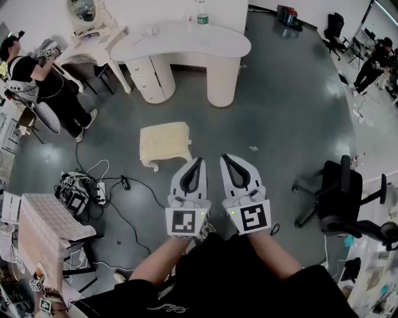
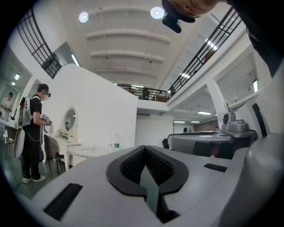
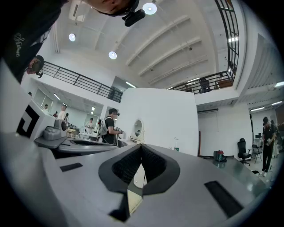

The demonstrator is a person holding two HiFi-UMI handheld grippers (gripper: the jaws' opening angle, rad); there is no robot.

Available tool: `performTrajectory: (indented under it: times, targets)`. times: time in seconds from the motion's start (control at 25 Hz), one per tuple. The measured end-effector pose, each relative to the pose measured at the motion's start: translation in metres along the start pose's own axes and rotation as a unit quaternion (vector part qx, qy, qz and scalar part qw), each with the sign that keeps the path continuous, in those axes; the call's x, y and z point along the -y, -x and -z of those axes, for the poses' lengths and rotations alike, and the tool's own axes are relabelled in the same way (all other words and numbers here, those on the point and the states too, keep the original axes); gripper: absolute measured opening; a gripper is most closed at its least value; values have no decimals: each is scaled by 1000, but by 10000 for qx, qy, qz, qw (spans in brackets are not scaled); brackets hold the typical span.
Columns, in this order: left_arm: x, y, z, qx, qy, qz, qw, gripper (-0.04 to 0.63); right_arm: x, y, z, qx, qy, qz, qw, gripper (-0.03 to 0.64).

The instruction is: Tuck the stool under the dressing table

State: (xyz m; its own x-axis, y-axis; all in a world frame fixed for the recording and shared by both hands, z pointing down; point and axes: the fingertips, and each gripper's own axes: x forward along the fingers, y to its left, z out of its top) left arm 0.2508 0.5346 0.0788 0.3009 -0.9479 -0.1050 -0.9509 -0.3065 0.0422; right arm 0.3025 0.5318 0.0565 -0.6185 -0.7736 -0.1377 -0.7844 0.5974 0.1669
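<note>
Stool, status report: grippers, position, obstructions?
Left gripper and right gripper shut, empty. Stool untouched, apart from curved dressing table. Cable tangle left of stool, off the path.

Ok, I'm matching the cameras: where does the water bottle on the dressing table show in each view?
Head view: water bottle top centre, on the dressing table.
Left gripper view: water bottle left of centre.
Right gripper view: water bottle right of centre.
Shared landmark: oval mirror, left of it everywhere.

The right gripper [image 3: 141,148] has jaws together (a person [image 3: 112,127] stands beyond).
</note>
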Motion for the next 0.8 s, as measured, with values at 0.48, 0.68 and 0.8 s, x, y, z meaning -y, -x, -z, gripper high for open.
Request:
performTrajectory:
  times: [0.48, 0.68, 0.8]
  targets:
    - [-4, 15, 14, -267, -140, 31, 9995, 5, -14, 9, 5, -115, -282, -168, 9994, 6]
    - [-15, 18, 21, -369, -175, -160, 9990, 5, -16, 3, 18, -293, -436, -317, 9981, 6]
    - [-40, 21, 23, -342, -94, -473, 9983, 5, -32, -17, 25, -293, -438, -547, 9971, 6]
